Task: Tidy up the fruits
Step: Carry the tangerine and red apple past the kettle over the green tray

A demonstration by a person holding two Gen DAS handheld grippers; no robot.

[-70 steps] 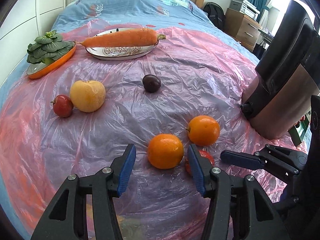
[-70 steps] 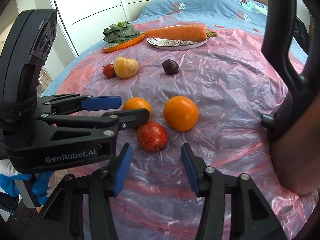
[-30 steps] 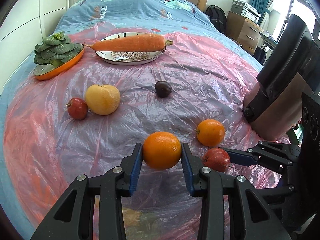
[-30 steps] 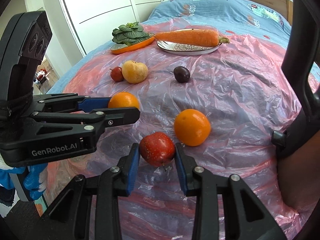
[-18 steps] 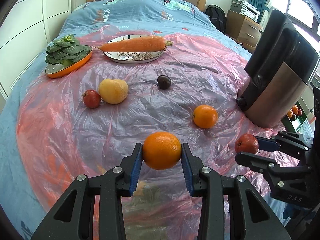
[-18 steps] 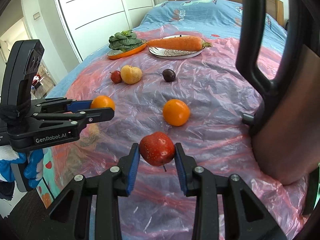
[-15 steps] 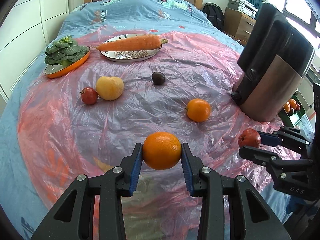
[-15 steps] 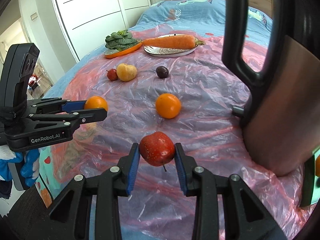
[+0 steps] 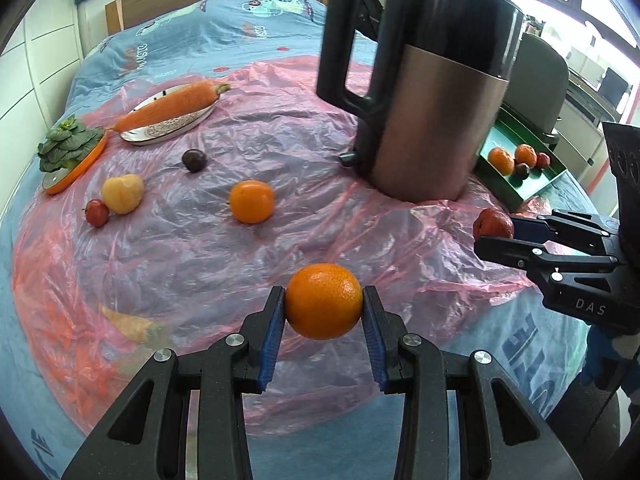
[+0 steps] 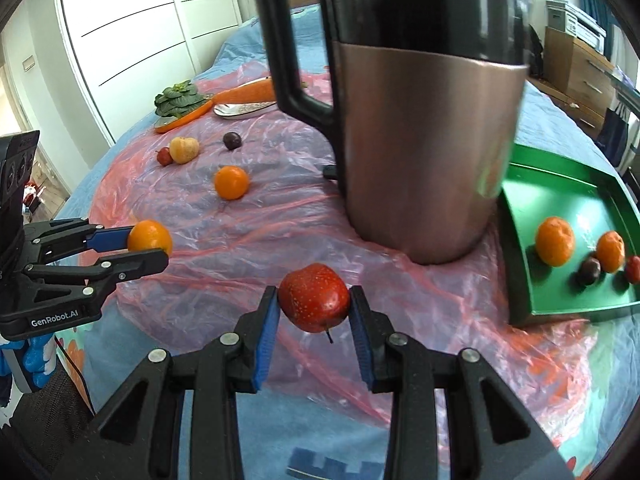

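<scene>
My left gripper (image 9: 323,308) is shut on an orange (image 9: 323,301) and holds it above the near edge of the pink plastic sheet. My right gripper (image 10: 314,300) is shut on a red apple (image 10: 313,297), also off the bed; it shows in the left wrist view (image 9: 493,224) too. A green tray (image 10: 516,248) to the right holds two oranges, a dark plum and a red fruit. On the sheet lie an orange (image 9: 251,201), a dark plum (image 9: 194,160), a yellow apple (image 9: 122,193) and a small red fruit (image 9: 96,213).
A tall steel jug with a black handle (image 9: 424,92) stands between the loose fruit and the tray. A carrot on a plate (image 9: 172,106) and greens in an orange dish (image 9: 70,148) sit at the far left. A wooden dresser (image 10: 576,60) stands behind.
Both grippers closed on their fruits, lifted them and swung right; the jug now looms large and the green tray has come into view.
</scene>
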